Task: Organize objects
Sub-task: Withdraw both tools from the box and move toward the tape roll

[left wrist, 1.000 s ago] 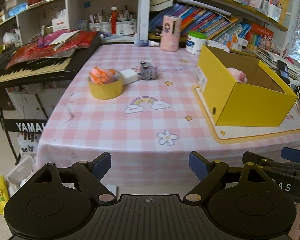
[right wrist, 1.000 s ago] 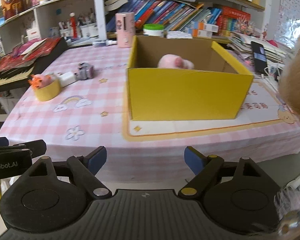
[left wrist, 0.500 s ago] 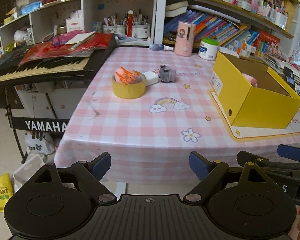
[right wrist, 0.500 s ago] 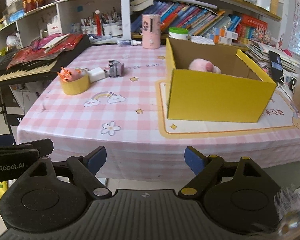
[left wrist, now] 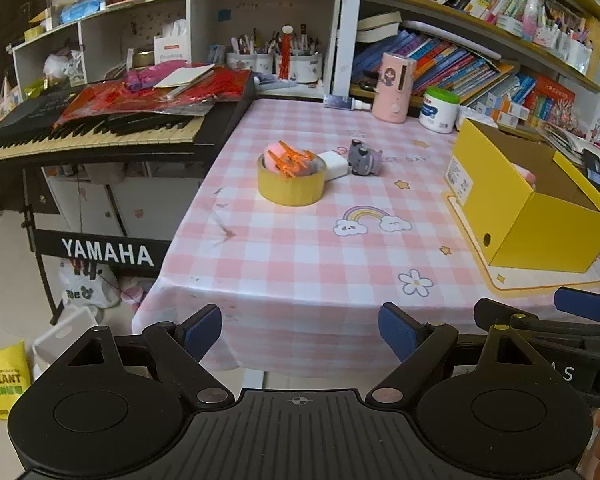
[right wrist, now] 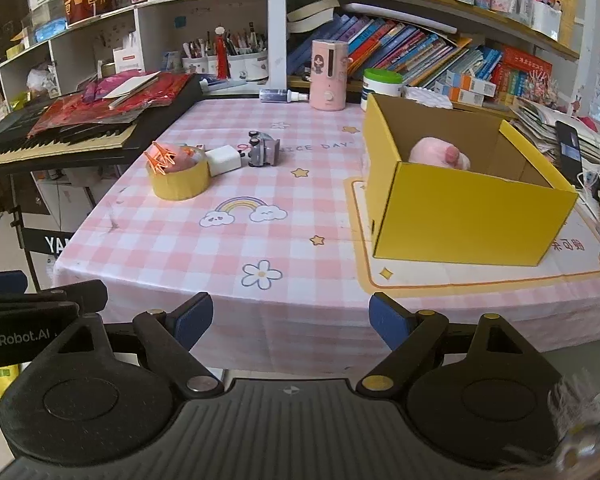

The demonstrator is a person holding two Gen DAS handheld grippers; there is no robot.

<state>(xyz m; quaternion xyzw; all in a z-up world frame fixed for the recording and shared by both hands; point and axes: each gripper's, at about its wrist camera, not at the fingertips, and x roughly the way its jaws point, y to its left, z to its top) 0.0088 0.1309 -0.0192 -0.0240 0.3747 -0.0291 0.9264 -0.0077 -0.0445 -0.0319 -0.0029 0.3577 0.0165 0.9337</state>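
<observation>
Yellow cardboard marks the landmark here: the open yellow box (right wrist: 464, 208) sits on a mat on the pink-checked bench (right wrist: 260, 236), and one pink plush toy (right wrist: 440, 154) already lies inside it against the far wall. Both tools hang off the near edge of the bench, well apart from everything. The left gripper (left wrist: 300, 330) has its fingers spread wide with nothing between them, and the right gripper (right wrist: 290, 322) is the same, empty and spread. Loose things left to tidy sit in a cluster well to the left of the box: one roll of yellow tape (right wrist: 178, 182) with orange clips (right wrist: 160, 156) and something pink resting in its hollow, one white charger block (right wrist: 224, 160) touching the roll on the side toward the box, and one small grey toy (right wrist: 264, 150) just beside the charger, nearest the box of the three. How many clips there are I cannot tell. My reading is that the step in hand is picking the next item from that cluster. To do it well, the grey toy looks the easiest first grab, since it stands at the open end of the row; come down over it with fingers spread, straddle its narrow sides, and avoid nudging the charger. The tape roll would be better lifted level, or its loose contents may spill.
</observation>
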